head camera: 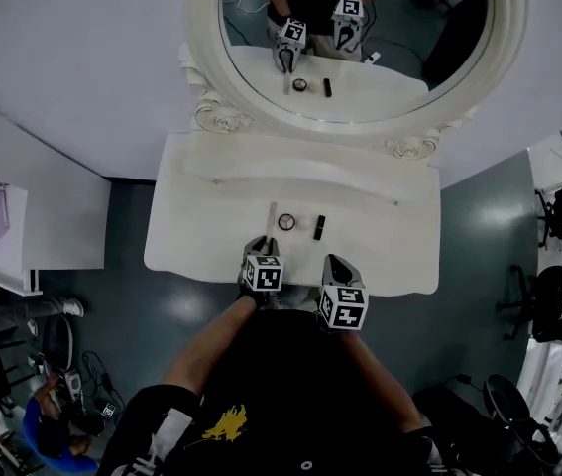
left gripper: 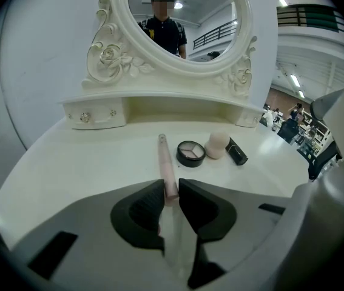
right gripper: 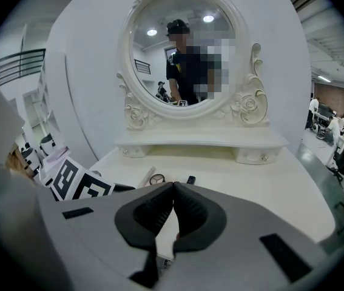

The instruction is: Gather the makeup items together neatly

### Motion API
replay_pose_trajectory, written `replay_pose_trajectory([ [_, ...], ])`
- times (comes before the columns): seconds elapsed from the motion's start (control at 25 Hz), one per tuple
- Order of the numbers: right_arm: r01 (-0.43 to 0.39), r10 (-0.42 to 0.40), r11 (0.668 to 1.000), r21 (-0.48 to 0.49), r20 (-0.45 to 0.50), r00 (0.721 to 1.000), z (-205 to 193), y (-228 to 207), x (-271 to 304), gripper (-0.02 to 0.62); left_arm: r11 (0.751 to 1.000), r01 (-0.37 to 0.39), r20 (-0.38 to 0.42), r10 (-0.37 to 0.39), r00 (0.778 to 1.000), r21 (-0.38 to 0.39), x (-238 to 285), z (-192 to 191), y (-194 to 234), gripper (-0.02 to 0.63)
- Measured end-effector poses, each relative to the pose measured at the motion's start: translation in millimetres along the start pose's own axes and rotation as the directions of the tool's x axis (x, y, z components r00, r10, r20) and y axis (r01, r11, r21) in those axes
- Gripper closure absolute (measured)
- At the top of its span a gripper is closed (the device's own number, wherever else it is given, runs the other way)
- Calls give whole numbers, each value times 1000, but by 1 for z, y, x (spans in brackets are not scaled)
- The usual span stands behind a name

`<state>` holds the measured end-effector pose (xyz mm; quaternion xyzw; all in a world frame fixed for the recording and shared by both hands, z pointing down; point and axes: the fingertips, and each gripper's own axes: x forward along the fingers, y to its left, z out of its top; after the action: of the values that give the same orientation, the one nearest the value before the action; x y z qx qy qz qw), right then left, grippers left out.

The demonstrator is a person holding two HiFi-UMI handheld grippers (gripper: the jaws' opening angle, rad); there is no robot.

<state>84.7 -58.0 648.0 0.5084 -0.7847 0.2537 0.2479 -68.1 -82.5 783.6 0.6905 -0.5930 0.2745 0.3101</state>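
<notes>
The pink tube (left gripper: 167, 162) is found flat on the tabletop (left gripper: 68, 162) at frame centre, left of the compact (left gripper: 190, 153). Its near end is flanked, not pinched, by the narrowly parted left gripper (left gripper: 172, 190). The right gripper (right gripper: 173, 190) is closed and empty.

White dressing table (head camera: 201, 236), ornate oval mirror (head camera: 390, 77) above it, grey floor (head camera: 479, 216), black office chairs (head camera: 548, 291) at right

On vanity (left gripper: 68, 168), left to right: tube (left gripper: 167, 165), compact (left gripper: 190, 153), sponge (left gripper: 216, 144), lipstick (left gripper: 236, 152); mirror (left gripper: 184, 17) behind.
</notes>
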Motion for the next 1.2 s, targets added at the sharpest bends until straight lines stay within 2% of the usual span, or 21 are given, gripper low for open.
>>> replay_pose_trajectory([
  [0.2, 3, -3, 1000, 10, -4, 1000, -3, 0, -3, 580, 999, 26, -22, -26, 999, 33, 1, -1, -9, 491],
  [0.44, 16, -17, 1000, 10, 12, 1000, 2, -7, -5, 580, 996, 70, -32, -68, 997, 52, -5, -2, -9, 410],
  [0.56, 32, -32, 999, 3, 38, 999, 12, -13, -7, 580, 991, 95, 40, -99, 994, 95, -28, 17, -2, 397],
  [0.68, 43, -41, 999, -28, 74, 996, 28, -18, -11, 580, 985, 89, 173, -114, 978, 148, -66, 52, 9, 409],
  [0.8, 45, -37, 997, -67, 114, 993, 46, -20, -18, 580, 974, 44, 331, -117, 936, 222, -115, 96, 17, 452],
  [0.92, 41, -29, 994, -99, 118, 993, 50, -22, -14, 580, 953, -89, 475, -62, 878, 290, -160, 129, 28, 506],
  [1.08, 25, -14, 996, -84, 121, 993, 53, -18, -5, 580, 941, -200, 611, -9, 792, 274, -202, 148, 37, 590],
  [1.2, 33, -9, 993, -115, 203, 979, 78, -8, -20, 580, 909, -258, 685, -40, 728, 327, -232, 162, 31, 592],
])
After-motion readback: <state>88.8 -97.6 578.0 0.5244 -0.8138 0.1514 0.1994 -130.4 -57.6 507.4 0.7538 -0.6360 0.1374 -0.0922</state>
